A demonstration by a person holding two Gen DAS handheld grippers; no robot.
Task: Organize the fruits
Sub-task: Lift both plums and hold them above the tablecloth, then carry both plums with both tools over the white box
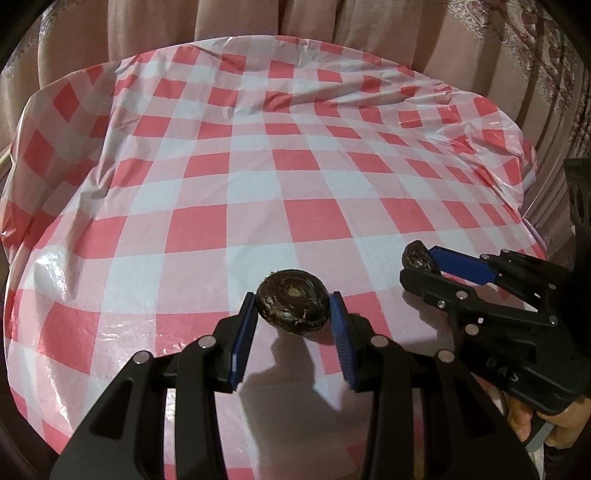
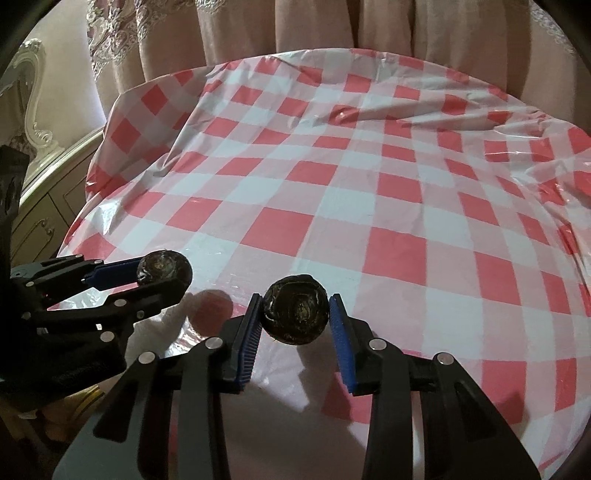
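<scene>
Between the blue pads of my left gripper (image 1: 293, 308) sits a dark brown, round, flattish fruit (image 1: 293, 301), held a little above the checked cloth with its shadow below. The left gripper is shut on it. My right gripper (image 2: 295, 317) is shut on a second dark brown fruit (image 2: 296, 314) of the same kind, also lifted off the cloth. Each view shows the other tool: the right gripper (image 1: 419, 264) with its fruit (image 1: 416, 254) at the right, and the left gripper (image 2: 162, 278) with its fruit (image 2: 164, 271) at the left. The two grippers hang side by side, apart.
A round table (image 1: 258, 166) under a crinkled red-and-white checked plastic cloth fills both views. Beige curtains (image 2: 314, 26) hang behind it. A cream carved cabinet (image 2: 40, 184) stands off the table's left edge. A hand (image 1: 532, 424) grips the right tool's handle.
</scene>
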